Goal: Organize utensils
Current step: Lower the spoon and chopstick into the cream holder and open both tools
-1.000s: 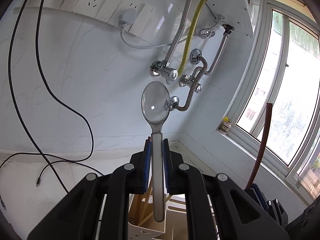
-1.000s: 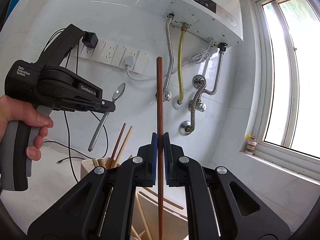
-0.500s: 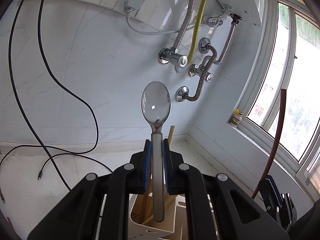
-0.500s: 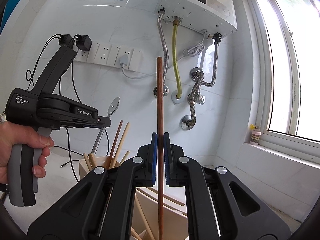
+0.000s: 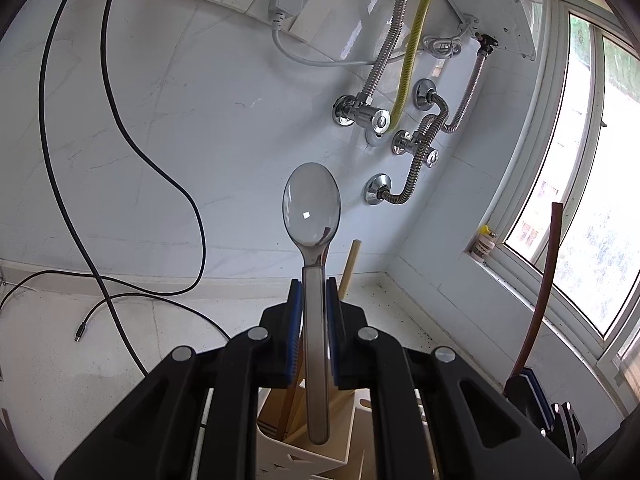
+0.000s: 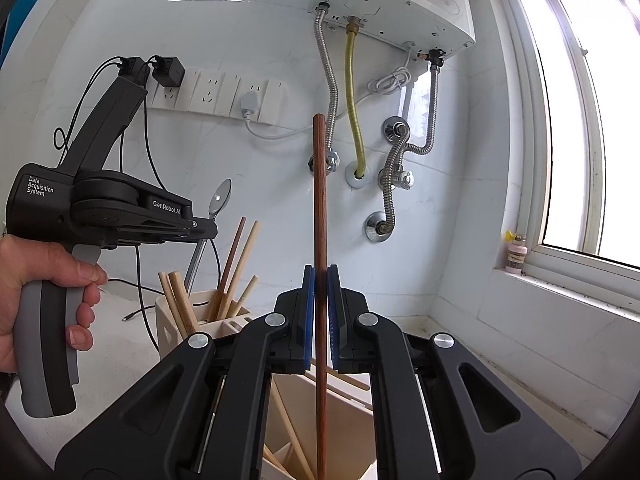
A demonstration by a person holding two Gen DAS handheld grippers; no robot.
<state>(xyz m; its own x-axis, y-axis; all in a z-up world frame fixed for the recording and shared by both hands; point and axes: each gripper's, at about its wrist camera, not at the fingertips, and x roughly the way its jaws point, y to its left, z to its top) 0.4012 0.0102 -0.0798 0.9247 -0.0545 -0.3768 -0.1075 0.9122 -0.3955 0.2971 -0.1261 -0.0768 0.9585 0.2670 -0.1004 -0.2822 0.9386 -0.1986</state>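
2 grippers, 1 holder, both grippers loaded.

Holder (image 6: 168,320): cream, slotted, standing on the white counter (image 6: 120,352) below both grippers. In the right wrist view its far compartment holds a bundle of pale chopsticks (image 6: 244,264) leaning at mixed angles, with 1 darker stick among them; more pale sticks lie slanted in the nearer, larger compartment just under the right gripper. The left wrist view shows the same holder (image 5: 280,446) from above, wooden sticks inside, 1 pale stick tip (image 5: 351,264) rising behind the jaws.

Left gripper (image 5: 314,320): jaws clenched on the handle of a steel spoon (image 5: 312,208). Spoon upright, bowl up and facing the camera, handle end hanging just above the holder's opening; whether it touches the holder cannot be told. In the right wrist view this gripper (image 6: 208,234) is held by a hand (image 6: 36,292) on its grey grip, spoon bowl (image 6: 221,200) tilted up to the right.

Right gripper (image 6: 320,312): jaws closed tight on 1 dark brown chopstick (image 6: 320,200). Stick vertical, top end high against the wall, lower end passing down into the near compartment. It also shows at the right edge of the left wrist view (image 5: 544,280).
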